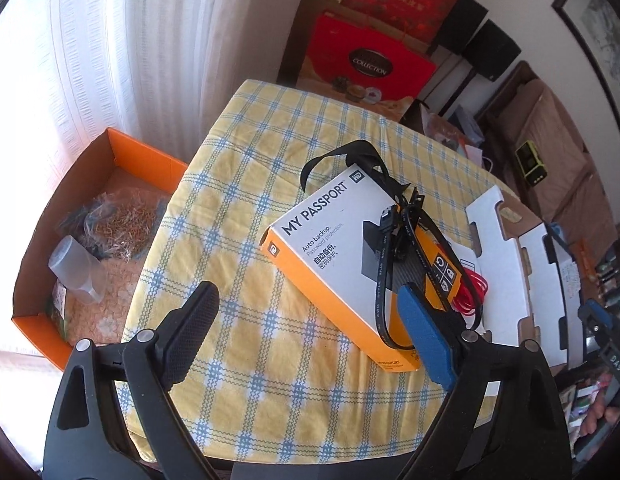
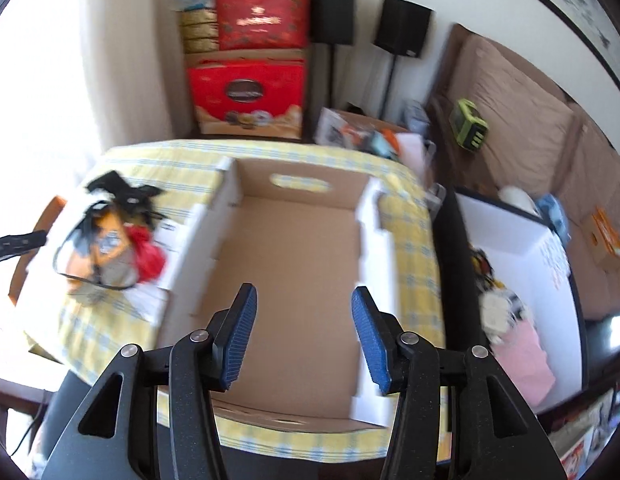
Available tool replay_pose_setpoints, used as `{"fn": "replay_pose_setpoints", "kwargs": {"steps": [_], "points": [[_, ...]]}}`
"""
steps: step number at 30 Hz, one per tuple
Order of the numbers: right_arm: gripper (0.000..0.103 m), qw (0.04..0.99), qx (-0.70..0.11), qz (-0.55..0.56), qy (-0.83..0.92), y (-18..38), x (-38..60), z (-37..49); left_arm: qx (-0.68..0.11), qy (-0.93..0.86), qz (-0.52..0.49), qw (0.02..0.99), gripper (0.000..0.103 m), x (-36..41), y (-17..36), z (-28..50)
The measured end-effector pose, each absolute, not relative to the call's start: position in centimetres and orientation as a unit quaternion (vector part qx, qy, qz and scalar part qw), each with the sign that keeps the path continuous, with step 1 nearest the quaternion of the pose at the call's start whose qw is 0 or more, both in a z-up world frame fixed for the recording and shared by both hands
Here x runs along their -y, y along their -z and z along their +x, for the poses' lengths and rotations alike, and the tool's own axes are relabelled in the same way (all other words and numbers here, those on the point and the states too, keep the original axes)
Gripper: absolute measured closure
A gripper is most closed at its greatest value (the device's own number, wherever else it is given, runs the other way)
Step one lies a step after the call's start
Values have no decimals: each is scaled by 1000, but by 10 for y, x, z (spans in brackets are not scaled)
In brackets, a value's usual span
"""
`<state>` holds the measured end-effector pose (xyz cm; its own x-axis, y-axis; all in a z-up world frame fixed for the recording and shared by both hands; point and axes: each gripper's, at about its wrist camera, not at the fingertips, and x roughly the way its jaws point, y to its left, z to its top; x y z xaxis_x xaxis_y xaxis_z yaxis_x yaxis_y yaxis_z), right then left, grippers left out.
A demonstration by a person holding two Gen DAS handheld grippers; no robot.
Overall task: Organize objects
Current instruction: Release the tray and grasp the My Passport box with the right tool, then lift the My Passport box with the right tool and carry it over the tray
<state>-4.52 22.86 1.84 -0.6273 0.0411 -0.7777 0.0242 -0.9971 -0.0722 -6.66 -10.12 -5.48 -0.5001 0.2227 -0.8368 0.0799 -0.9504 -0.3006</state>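
Observation:
A white and orange "My Passport" box [image 1: 326, 248] lies on the yellow checked tablecloth [image 1: 230, 208]. Black cables [image 1: 394, 232] and a red cable coil [image 1: 472, 292] lie on and beside it. My left gripper [image 1: 310, 320] is open above the table, its blue pad near the box's near corner, holding nothing. An open cardboard tray [image 2: 294, 280] with white outer walls sits on the table. My right gripper [image 2: 304, 316] is open and empty above the tray's floor. The box with cables shows blurred in the right wrist view [image 2: 106, 248], left of the tray.
An orange box [image 1: 90, 240] with bagged items and a plastic cup stands left of the table, lower down. Red gift boxes [image 2: 250, 92] and black speakers [image 2: 402, 28] stand behind. A brown sofa [image 2: 530, 128] is at right. A white bin [image 2: 542, 264] with items stands right of the table.

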Motion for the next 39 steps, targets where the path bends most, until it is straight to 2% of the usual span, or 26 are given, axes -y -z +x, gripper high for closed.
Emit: {"fn": "replay_pose_setpoints", "kwargs": {"steps": [5,11,16,25,31,34,39], "points": [[52,-102,47,-443,-890,-18,-162,-62,153,-849,-505,34,20,107,62,-66],[53,-167,73,-456,-871,6,-93,-87,149,-846,-511,33,20,113,69,-65],[65,-189,82,-471,-858,26,-61,-104,150,-844,-515,35,20,117,73,-66],[68,-166,109,-494,-846,55,-56,-141,150,-837,-524,49,19,115,81,-71],[68,-91,131,-488,-858,48,-80,-169,147,-835,-527,56,19,112,83,-78],[68,-69,110,-486,-864,40,-98,-174,142,-839,-522,55,19,113,81,-85],[66,-97,42,-489,-866,24,-110,-159,131,-849,-509,58,18,113,74,-105]]}}
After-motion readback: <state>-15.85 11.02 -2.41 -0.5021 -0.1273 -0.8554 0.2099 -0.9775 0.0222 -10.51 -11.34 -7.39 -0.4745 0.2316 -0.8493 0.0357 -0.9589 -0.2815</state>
